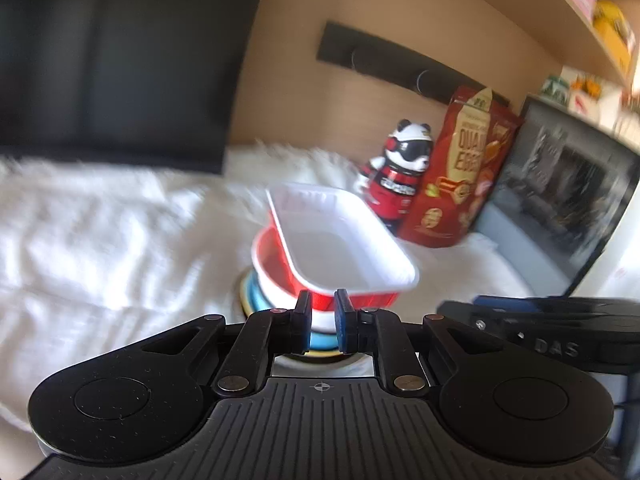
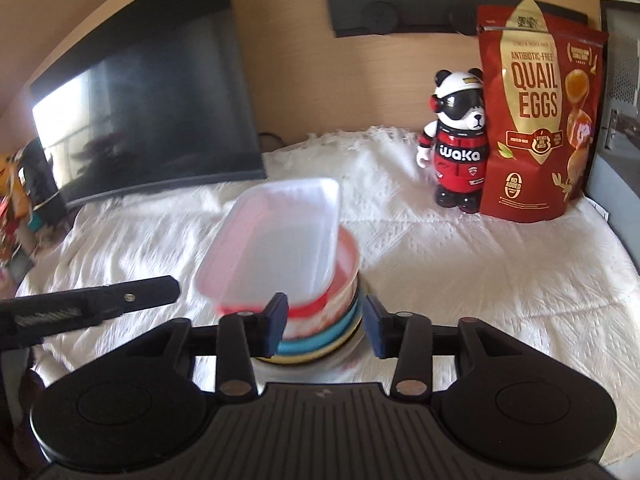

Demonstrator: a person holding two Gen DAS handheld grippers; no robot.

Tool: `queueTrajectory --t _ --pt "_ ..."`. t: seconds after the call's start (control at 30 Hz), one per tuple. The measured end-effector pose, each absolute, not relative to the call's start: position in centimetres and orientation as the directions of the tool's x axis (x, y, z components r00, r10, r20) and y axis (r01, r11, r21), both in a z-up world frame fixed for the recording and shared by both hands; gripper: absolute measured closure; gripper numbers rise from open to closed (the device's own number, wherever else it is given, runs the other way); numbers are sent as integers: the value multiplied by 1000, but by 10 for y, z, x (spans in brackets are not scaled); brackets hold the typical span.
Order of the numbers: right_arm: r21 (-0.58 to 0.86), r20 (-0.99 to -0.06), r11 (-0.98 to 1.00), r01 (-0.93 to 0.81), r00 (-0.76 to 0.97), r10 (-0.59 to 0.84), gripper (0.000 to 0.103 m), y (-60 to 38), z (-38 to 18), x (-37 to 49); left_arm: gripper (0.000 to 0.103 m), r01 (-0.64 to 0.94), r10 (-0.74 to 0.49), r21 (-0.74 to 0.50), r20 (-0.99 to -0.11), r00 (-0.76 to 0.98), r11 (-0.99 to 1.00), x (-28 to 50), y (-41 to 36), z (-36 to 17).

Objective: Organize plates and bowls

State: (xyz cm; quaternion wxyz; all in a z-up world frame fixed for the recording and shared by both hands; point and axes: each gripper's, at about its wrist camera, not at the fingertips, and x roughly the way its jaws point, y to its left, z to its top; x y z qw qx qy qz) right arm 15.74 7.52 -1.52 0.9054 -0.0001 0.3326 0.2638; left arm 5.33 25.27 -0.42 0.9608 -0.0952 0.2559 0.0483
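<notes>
A stack of dishes sits near the middle of the white cloth (image 2: 460, 264) that covers the tabletop, just ahead of both sets of fingers. On top lies a rectangular tray (image 1: 340, 240), white inside and red outside, resting tilted in a round red bowl (image 2: 344, 276); under that come a blue plate (image 2: 320, 340), a yellow plate (image 2: 288, 359) and a white plate (image 2: 348, 360) at the bottom. The tray's long axis runs away from the near edge toward the back of the tabletop, slanting toward the back right corner in the left wrist view and leaning the same way in the right wrist view; its far end stands higher than its near end. The left gripper (image 1: 323, 322) has its fingers nearly together, a narrow slot between them, with nothing pressed between the pads; the stack shows through the slot beyond the tips. The right gripper (image 2: 326, 326) stands partly open, its pads either side of the near rim of the stack, apart from it and holding nothing. A panda figure (image 2: 458, 140) and a red bag of quail eggs (image 2: 536, 120) stand at the back right corner, a dark screen (image 2: 152, 108) at the back left
</notes>
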Motion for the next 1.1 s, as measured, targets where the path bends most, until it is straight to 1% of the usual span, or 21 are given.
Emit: queueTrajectory --t 0.07,0.13,0.2,0.33,0.4,0.5,0.63,1.1 --pt "181 -588 841 -510 629 509 54 69 -18 138 88 -189 122 -98 -474 872 977 32 232 -4" --pt "183 -572 826 -533 626 530 49 59 -20 117 88 -239 164 -104 -474 865 965 12 216 -5" --pt "153 -582 838 -524 638 505 47 48 -22 97 88 -245 152 -126 -501 852 961 -3 199 -6" --pt "128 -585 837 -533 641 497 47 27 -25 62 88 -259 168 -86 -562 810 962 -28 166 -10" --pt "150 -597 831 -536 621 508 47 18 -28 51 88 -254 172 -65 -571 802 965 -38 154 -12" --pt "158 -606 830 -534 612 509 47 9 -30 38 88 -268 175 -75 -586 791 961 -50 146 -12" --pt "183 -604 823 -538 598 526 47 -4 -28 25 88 -266 178 -71 -577 797 961 -60 137 -11" --pt "181 -604 819 -545 596 530 47 -12 -25 18 88 -264 167 -80 -592 789 961 -57 135 -11"
